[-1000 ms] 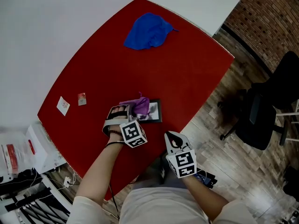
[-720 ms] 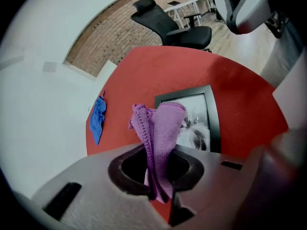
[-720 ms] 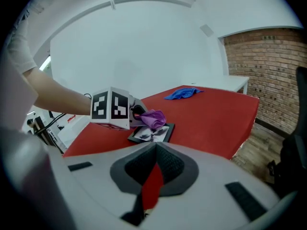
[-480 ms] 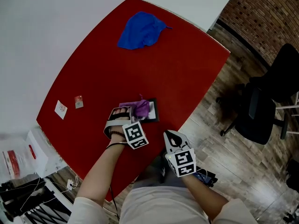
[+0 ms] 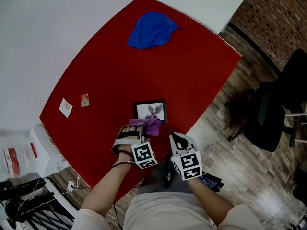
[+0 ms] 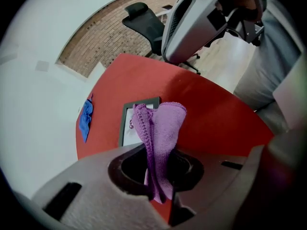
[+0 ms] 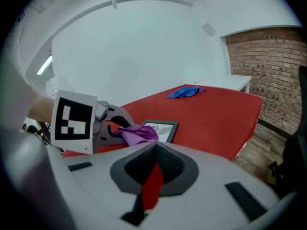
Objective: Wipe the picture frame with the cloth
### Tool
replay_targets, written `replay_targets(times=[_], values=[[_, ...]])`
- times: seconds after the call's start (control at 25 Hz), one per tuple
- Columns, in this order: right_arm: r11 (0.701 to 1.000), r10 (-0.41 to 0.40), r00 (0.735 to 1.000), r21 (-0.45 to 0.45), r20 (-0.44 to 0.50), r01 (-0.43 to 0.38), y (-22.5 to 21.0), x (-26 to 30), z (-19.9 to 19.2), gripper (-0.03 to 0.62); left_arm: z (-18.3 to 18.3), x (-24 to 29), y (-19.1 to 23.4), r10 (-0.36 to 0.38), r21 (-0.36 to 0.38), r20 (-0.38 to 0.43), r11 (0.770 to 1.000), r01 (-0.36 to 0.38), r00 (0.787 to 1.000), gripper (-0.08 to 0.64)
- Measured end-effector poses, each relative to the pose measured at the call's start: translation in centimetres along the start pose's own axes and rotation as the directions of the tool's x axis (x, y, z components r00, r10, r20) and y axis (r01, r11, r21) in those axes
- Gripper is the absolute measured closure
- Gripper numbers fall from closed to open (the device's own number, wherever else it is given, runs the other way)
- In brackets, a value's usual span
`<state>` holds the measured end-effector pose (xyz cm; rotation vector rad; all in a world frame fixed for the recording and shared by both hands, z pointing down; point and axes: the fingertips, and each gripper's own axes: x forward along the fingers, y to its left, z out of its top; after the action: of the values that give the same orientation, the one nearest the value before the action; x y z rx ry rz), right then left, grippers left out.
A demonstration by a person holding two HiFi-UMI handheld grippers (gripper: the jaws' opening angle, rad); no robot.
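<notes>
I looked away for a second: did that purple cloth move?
Yes. The purple cloth, clamped in the left gripper, covered part of the picture frame a second ago; now it sits at the frame's near edge, toward the person.

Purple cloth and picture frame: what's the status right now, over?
Left gripper shut on purple cloth, at near edge of black-rimmed picture frame. Right gripper shut, empty, at red table edge. Frame lies flat, nothing blocking.
</notes>
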<state>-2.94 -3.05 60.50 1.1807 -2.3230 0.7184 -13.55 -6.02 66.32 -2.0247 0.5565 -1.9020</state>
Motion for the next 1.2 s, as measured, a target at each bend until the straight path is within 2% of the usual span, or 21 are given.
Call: replay_targets(times=[0.12, 0.24, 0.32, 0.44, 0.56, 0.88, 1.04, 1.2], values=[[1.0, -0.01, 1.0, 0.001, 0.0, 0.01, -0.5, 0.0, 0.1, 0.588, 0.0, -0.1, 0.4, 0.008, -0.015, 0.011, 1.0, -0.008, 1.0, 0.499], [1.0, -0.02, 1.0, 0.002, -0.002, 0.02, -0.8, 0.0, 0.1, 0.588, 0.3, 0.7, 2.6, 0.018, -0.088, 0.043, 0.996, -0.015, 0.999, 0.499], [1.0, -0.027, 1.0, 0.002, -0.008, 0.027, -0.9, -0.3, -0.1, 0.588, 0.5, 1.6, 4.9, 0.046, -0.112, 0.048, 0.993, -0.041, 0.998, 0.499], [1.0, -0.03, 0.999, -0.001, -0.019, 0.03, -0.9, -0.9, -0.5, 0.588, 0.7, 3.1, 7.6, 0.08, -0.102, 0.027, 0.992, -0.077, 0.996, 0.499], [0.999, -0.037, 0.999, 0.003, -0.028, 0.037, -1.1, -1.4, -1.1, 0.588, 0.9, 4.3, 8.5, 0.069, -0.086, 0.004, 0.994, -0.069, 0.998, 0.499], [0.999, -0.049, 0.998, 0.014, -0.029, 0.05, -1.8, -1.5, -1.3, 0.588, 1.5, 4.5, 6.9, 0.045, -0.023, -0.009, 0.999, -0.045, 0.999, 0.499], [0.999, -0.044, 0.999, 0.011, -0.028, 0.044, -1.7, -1.2, -1.2, 0.588, 1.7, 3.3, 3.7, -0.01, -0.009, -0.004, 1.0, 0.01, 1.0, 0.499], [0.999, -0.037, 0.999, 0.01, -0.034, 0.037, -1.3, -0.8, -1.4, 0.588, 1.6, 1.7, 1.0, -0.035, 0.005, 0.012, 0.999, 0.035, 0.999, 0.499]])
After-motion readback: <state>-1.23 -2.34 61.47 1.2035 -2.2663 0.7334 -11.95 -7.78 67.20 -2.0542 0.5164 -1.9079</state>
